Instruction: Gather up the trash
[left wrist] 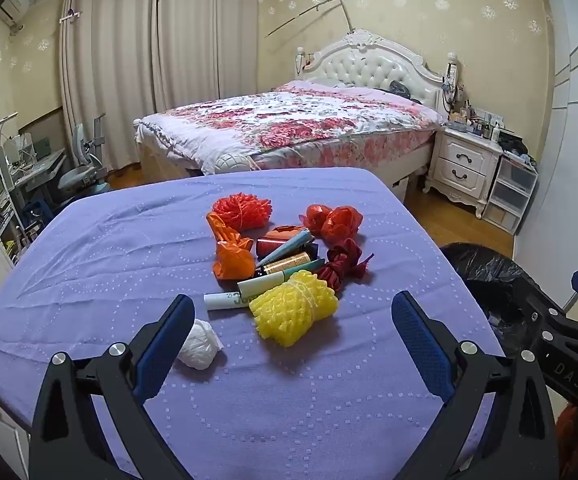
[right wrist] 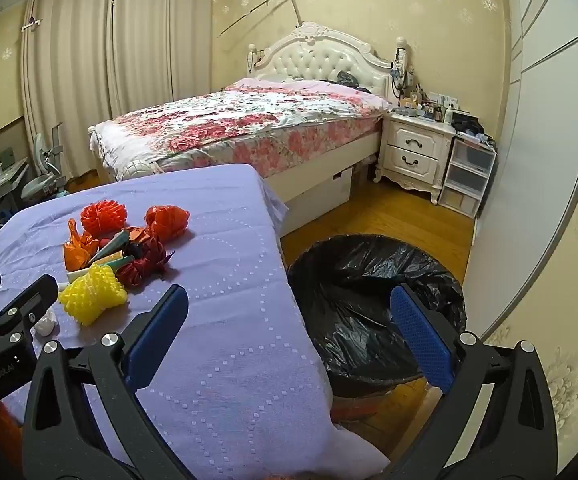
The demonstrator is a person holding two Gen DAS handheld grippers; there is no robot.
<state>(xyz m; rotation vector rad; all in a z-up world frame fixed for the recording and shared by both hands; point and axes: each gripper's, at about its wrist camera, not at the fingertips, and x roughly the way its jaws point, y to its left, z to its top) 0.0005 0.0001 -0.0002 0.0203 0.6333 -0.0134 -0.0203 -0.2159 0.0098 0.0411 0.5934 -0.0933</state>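
Note:
A pile of trash lies on the purple-covered table: a yellow foam net, an orange bag, a red foam net, red wrappers, a dark red ribbon, tubes and a white crumpled wad. My left gripper is open and empty, just in front of the yellow net. My right gripper is open and empty, over the table's right edge by the black-lined trash bin. The pile also shows in the right wrist view.
A bed with a floral quilt stands behind the table. A white nightstand and plastic drawers stand at the right wall. A desk, chair and shelves are at the left. The bin sits on the wooden floor.

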